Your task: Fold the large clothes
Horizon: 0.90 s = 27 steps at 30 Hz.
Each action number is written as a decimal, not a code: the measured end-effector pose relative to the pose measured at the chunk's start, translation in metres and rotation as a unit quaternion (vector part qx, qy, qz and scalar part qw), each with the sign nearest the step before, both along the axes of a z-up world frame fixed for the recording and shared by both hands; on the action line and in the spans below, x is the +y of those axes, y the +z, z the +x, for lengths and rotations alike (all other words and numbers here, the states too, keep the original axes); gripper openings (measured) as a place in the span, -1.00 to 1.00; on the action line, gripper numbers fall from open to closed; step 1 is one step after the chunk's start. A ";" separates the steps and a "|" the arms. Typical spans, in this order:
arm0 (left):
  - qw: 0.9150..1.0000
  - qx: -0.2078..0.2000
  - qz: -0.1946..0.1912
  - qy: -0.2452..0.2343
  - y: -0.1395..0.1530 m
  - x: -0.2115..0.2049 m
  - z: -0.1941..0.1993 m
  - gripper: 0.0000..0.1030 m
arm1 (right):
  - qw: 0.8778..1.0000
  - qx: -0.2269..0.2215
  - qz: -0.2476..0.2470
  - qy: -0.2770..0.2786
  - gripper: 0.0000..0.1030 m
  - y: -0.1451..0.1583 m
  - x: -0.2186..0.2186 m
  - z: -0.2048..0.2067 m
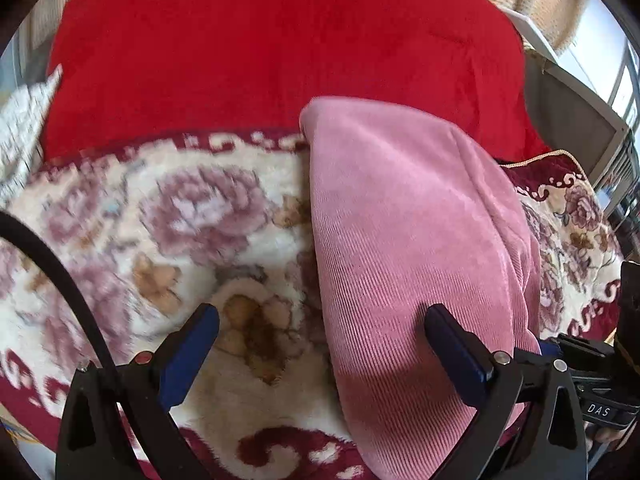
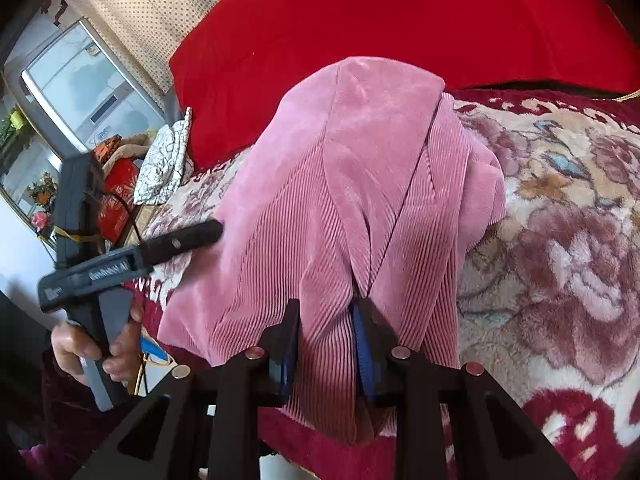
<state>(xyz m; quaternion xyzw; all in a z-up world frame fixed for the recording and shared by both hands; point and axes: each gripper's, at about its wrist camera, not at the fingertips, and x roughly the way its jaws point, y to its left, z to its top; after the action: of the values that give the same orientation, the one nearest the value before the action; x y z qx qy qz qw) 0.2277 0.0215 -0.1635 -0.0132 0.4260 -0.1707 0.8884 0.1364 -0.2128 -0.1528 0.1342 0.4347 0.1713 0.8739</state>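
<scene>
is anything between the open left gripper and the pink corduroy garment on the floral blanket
Nothing visible. The left gripper is open with the pink corduroy garment already partly between its fingers, over the floral plush blanket. The right gripper is pinching the same garment.

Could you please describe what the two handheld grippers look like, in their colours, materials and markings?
Both are black plastic frames with triangular cut-outs and round silver bolt heads. The left gripper has blue pads on its fingers, one red-capped bolt, a black cable beside it and white "DAS" lettering. The right gripper has matching blue-lined fingers. A bare hand grips the left gripper's grey-and-black handle.
</scene>
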 end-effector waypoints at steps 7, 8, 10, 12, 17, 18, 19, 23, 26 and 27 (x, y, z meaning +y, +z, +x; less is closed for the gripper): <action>0.997 0.001 0.079 -0.025 -0.006 -0.021 -0.021 1.00 | 0.998 -0.029 -0.048 -0.004 -0.43 -0.004 0.012 -0.027; 0.996 0.002 0.088 -0.022 -0.012 -0.024 -0.021 1.00 | 0.998 -0.028 -0.057 -0.002 -0.43 -0.008 0.015 -0.026; 0.996 0.005 0.082 -0.024 -0.012 -0.022 -0.019 1.00 | 0.998 -0.033 -0.061 0.000 -0.42 -0.013 0.018 -0.023; 0.997 0.009 0.074 -0.022 -0.011 -0.018 -0.019 1.00 | 0.998 -0.036 -0.059 0.000 -0.42 -0.013 0.017 -0.023; 0.996 -0.033 0.085 -0.020 0.001 -0.021 -0.026 1.00 | 0.998 -0.020 -0.051 0.001 -0.43 0.001 0.014 -0.022; 0.996 -0.043 0.081 -0.016 0.006 -0.020 -0.027 1.00 | 0.999 -0.021 -0.048 0.001 -0.43 0.008 0.013 -0.021; 0.996 -0.047 0.073 -0.012 0.010 -0.018 -0.026 1.00 | 0.999 -0.028 -0.043 -0.001 -0.43 0.017 0.010 -0.019; 0.998 -0.044 0.037 0.006 0.017 -0.013 -0.020 1.00 | 0.997 -0.061 -0.036 -0.016 -0.43 0.043 0.000 -0.006; 0.998 -0.033 0.058 0.010 0.008 -0.021 -0.010 1.00 | 0.995 -0.074 -0.044 -0.043 -0.43 0.053 -0.006 0.017; 0.997 -0.027 0.065 0.008 0.002 -0.024 -0.006 1.00 | 0.995 -0.072 -0.045 -0.055 -0.43 0.051 -0.010 0.030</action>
<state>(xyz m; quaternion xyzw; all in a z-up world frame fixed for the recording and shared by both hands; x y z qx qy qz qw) 0.2215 -0.0023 -0.1616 0.0461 0.4116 -0.1361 0.9000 0.1660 -0.2224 -0.1017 0.1058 0.3701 0.1125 0.9161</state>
